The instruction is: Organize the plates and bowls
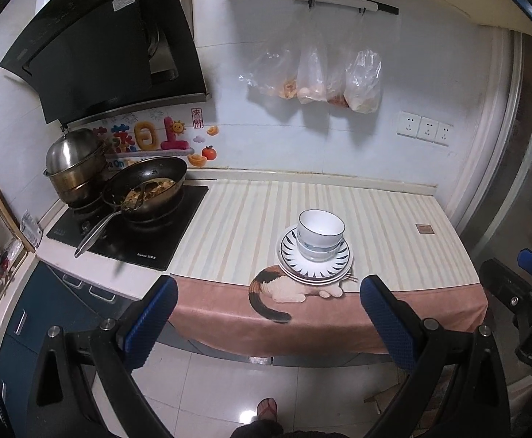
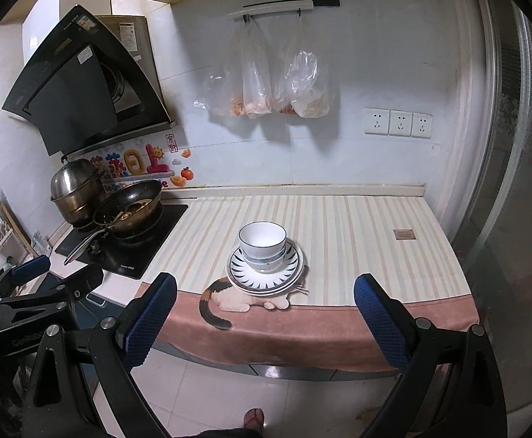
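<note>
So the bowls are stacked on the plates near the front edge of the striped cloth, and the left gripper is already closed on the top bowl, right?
Not quite. The bowls do sit on the plates near the cloth's front edge, but the left gripper is open and well short of them, as the left wrist view shows.

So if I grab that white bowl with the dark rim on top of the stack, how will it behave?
The white bowl with the dark rim looks glazed, so probably rigid, slippery and breakable. It sits nested in another bowl on striped plates, so it may drag that one along.
</note>
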Demonstrator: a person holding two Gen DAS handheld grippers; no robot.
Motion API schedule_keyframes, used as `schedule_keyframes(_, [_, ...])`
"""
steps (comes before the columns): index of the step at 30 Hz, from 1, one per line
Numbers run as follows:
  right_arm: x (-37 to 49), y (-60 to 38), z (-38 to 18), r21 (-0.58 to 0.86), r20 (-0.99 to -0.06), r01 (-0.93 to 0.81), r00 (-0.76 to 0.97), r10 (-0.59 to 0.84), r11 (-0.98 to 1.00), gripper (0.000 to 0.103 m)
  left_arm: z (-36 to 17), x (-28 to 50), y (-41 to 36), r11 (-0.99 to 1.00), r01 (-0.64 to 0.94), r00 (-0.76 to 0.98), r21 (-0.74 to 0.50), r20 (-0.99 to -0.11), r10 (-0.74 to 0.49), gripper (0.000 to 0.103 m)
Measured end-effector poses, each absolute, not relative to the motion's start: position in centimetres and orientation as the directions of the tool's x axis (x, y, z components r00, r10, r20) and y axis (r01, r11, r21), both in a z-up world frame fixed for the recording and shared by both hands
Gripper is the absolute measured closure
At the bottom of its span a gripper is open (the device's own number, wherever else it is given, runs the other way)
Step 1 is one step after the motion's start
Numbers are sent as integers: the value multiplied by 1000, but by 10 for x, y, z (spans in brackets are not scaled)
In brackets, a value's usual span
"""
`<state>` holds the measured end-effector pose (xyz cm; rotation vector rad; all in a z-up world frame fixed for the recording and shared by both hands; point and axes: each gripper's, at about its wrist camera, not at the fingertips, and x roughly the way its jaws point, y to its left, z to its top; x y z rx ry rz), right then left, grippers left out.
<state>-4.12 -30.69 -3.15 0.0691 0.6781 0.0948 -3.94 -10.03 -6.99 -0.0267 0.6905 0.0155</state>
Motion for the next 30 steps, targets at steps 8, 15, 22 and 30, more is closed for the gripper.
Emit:
schedule_keyframes(8, [-38,-314,-29,98,-621,-64,776,111,993,3,-69,-43,-101,1000,-26,773,-11,-634,14,0])
schedule_keyframes(15, [-38,-315,-30,98,-621,-64,776,111,993,3,-66,-43,-98,1000,-19,780,-5,-626,12,0])
schedule_keyframes(22, [-38,-314,-31,96,-620,-62,777,109,993,3,-65,-44,-96,1000,-17,781,-2,-624,12,0])
schedule_keyframes(30, [-40,-309,-31,96,-619,-58,778,106,994,3,-64,-43,-94,1000,-10,783,-6,-622,4,0])
